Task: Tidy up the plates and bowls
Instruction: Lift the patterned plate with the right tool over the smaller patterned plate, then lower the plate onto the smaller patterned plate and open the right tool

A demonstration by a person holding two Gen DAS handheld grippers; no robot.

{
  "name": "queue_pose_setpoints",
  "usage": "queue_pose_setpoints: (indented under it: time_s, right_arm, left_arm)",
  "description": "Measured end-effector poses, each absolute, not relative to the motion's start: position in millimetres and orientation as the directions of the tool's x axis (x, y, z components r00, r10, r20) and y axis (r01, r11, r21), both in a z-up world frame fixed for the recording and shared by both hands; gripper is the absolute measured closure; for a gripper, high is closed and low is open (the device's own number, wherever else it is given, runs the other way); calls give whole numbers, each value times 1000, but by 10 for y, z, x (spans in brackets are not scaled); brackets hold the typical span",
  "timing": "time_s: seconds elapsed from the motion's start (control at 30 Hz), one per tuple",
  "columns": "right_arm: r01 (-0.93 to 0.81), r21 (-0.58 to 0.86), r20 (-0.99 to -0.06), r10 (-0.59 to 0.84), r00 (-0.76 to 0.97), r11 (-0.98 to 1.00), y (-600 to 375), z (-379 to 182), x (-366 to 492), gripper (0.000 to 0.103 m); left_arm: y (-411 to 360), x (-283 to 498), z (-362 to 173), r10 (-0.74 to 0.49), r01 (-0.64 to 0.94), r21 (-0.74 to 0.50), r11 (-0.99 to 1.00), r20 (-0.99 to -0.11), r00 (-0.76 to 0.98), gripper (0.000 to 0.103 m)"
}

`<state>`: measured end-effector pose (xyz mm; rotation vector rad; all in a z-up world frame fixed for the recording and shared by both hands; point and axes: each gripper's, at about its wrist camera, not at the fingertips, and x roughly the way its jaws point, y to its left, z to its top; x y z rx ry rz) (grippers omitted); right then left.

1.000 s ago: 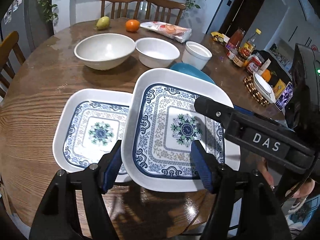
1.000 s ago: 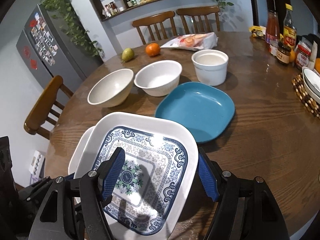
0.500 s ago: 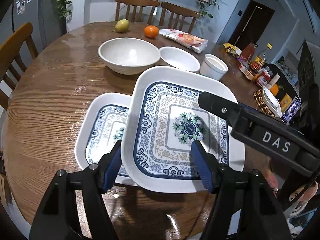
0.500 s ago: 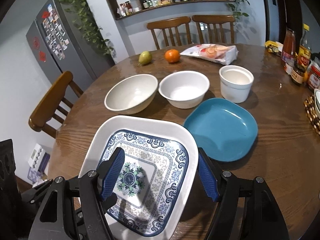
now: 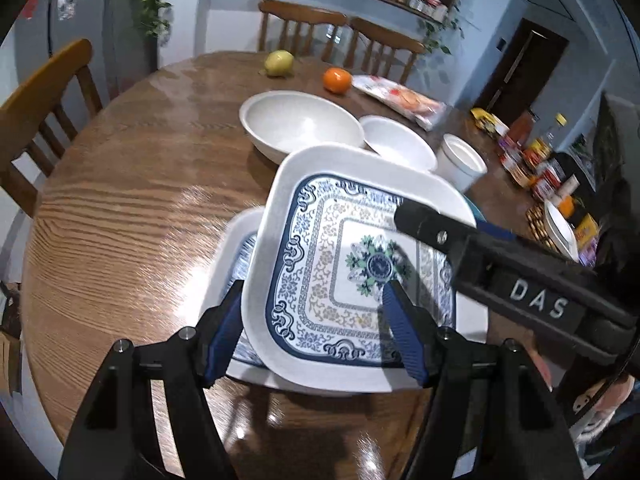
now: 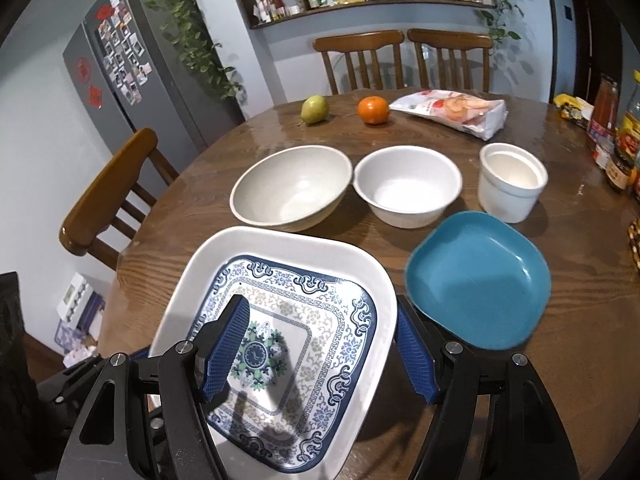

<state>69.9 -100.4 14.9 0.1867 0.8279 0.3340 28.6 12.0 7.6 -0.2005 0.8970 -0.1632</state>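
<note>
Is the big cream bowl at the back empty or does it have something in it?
Empty. The cream bowl sits upright on the table and shows only bare inner wall.

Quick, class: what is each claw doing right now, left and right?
Left claw: closed on the patterned plate, one pad at its edge, one on its face.
Right claw: closed on the same plate.

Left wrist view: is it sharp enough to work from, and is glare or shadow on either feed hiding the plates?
Left wrist view: background smeared, table glare left of the patterned plate, pattern readable. Right wrist view: sharper, claw shadows fall on the plate, blue plate glare-free. Fisheye bends both.
</note>
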Motion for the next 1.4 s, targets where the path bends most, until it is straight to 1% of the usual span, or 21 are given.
queue_pose_setpoints:
  time_s: [0.1, 0.27, 0.37, 0.63, 1.4]
  right_arm:
    - [-238, 310, -693, 391, 606, 920, -924, 132, 784, 29]
    - [-272, 292, -694, 399, 599, 917, -801, 74, 879, 29]
    - [-287, 310, -701, 422, 576, 906, -781, 0, 925, 29]
    - [-261, 312, -747, 405, 527, 914, -756, -203, 1002, 29]
    - [-224, 314, -781, 385, 492, 923, -769, -317, 1030, 29]
  left_arm:
    - [171, 331, 72, -177, 19, -212, 977, -759, 626, 36]
    - [237, 403, -36, -163, -19, -218, 976, -783, 600, 36]
    - [256, 431, -79, -158, -34, -220, 975, -793, 588, 36]
    - [217, 520, -150, -139, -31, -191, 981, -805, 577, 36]
    - [192, 663, -292, -113, -40, -159, 986, -838, 534, 36]
